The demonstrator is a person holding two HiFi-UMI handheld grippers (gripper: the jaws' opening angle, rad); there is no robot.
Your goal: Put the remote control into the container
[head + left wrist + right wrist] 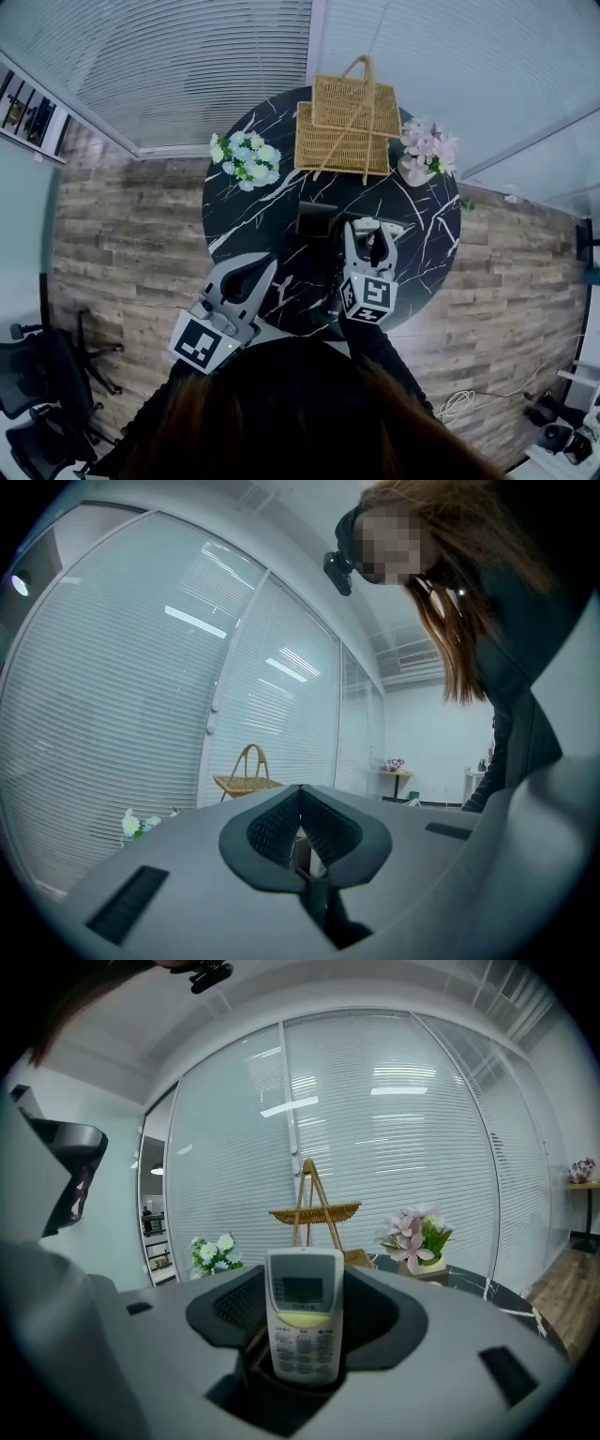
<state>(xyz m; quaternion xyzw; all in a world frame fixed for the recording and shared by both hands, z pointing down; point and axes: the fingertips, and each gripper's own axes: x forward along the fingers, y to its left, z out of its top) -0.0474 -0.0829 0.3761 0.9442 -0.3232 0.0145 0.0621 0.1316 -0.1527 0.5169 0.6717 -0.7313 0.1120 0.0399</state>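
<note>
On the near side of the wicker basket (345,127), task stage: remote control (304,1321) is gripped but in no container yet; carrying and releasing seem left.
Left gripper (265,265): nearer and left of the basket, over the worktop (253,216) edge, jaws closed tip to tip on nothing, angled toward the basket.
Dark box (316,218): just before the basket; possibly the container, cannot tell.
Right gripper (370,230): before the basket, clamped on the remote control's lower end, screen end pointing at the basket.
</note>
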